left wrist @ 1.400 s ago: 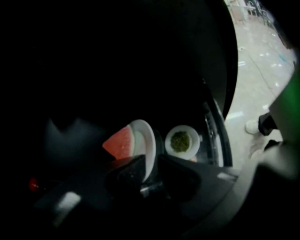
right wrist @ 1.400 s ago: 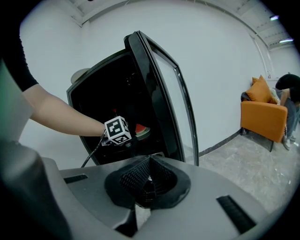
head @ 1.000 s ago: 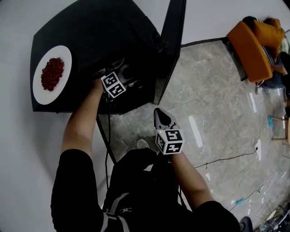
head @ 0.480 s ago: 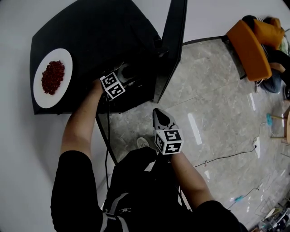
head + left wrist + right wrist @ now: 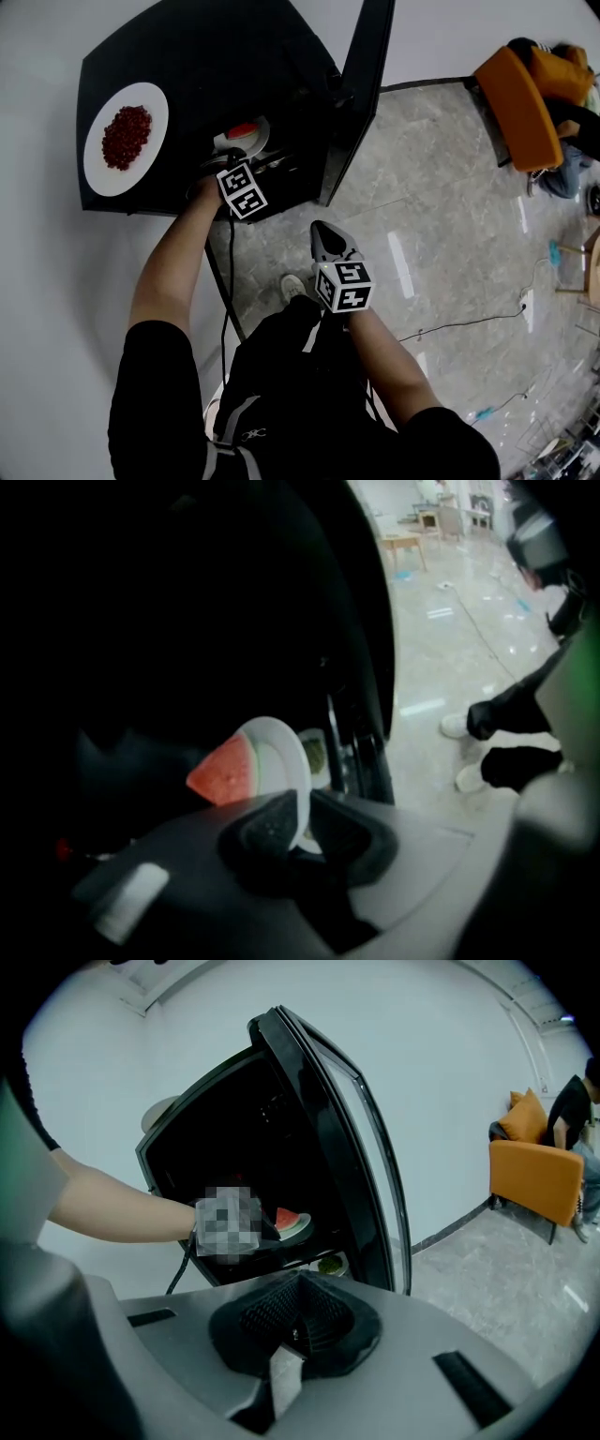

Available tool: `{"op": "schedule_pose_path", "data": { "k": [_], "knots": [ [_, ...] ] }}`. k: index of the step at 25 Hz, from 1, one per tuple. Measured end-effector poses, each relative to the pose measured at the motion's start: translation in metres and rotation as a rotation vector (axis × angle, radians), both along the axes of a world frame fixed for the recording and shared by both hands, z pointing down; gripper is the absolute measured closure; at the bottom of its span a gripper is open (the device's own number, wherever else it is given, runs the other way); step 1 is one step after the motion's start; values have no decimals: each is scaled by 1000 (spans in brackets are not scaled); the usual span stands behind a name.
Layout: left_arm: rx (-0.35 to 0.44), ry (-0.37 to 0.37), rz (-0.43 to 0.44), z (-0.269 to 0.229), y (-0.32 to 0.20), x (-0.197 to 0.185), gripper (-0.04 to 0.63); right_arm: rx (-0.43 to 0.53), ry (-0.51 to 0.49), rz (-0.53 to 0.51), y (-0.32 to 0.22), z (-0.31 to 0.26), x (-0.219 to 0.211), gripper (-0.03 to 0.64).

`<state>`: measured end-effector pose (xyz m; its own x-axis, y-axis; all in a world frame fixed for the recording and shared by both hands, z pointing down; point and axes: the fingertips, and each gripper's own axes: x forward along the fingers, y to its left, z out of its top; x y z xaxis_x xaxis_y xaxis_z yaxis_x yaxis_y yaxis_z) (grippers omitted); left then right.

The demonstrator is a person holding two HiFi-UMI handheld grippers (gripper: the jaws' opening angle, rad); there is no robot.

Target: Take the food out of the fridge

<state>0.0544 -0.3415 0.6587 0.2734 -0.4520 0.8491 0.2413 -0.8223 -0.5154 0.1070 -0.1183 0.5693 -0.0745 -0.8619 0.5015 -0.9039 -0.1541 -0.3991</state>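
Clamps the left gripper [image 5: 302, 813] hard onto the rim of a round white glossy plate [image 5: 279, 752], one pad on each face, jaws nearly together with only the rim between them. Carries a red triangular wedge of watermelon [image 5: 223, 772] on that plate, just ahead of the pads. Holds the load right at the mouth of the boxy black fridge [image 5: 216, 56], plate poking out just beyond the left gripper's tips in the head view. Shows a small pale dish of green food [image 5: 314, 752] deeper inside, just past the held plate. Hangs the right gripper [image 5: 299, 1312] well back from the fridge over grey marble-look floor tiles [image 5: 441, 234], jaws pressed together on nothing, pointing towards the open black fridge door [image 5: 347, 1147]. Up and to the left of the left gripper, on the fridge top, an oval white plate [image 5: 111, 180] with a heap of dark red bits [image 5: 127, 137].
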Motion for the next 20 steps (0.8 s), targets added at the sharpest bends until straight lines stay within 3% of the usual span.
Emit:
{"op": "schedule_pose_path", "data": {
  "k": [7,15,20],
  "knots": [
    [-19,31,-33,-11,35,-9,560,-5,0,-56,-3,-9,-10,624],
    [38,29,-75,-3,58,-19,557,-16,7,-122,-5,-12,-12,624],
    [71,129,-179,-6,57,-22,522,-22,19,-144,-4,-12,-7,624]
  ]
}}
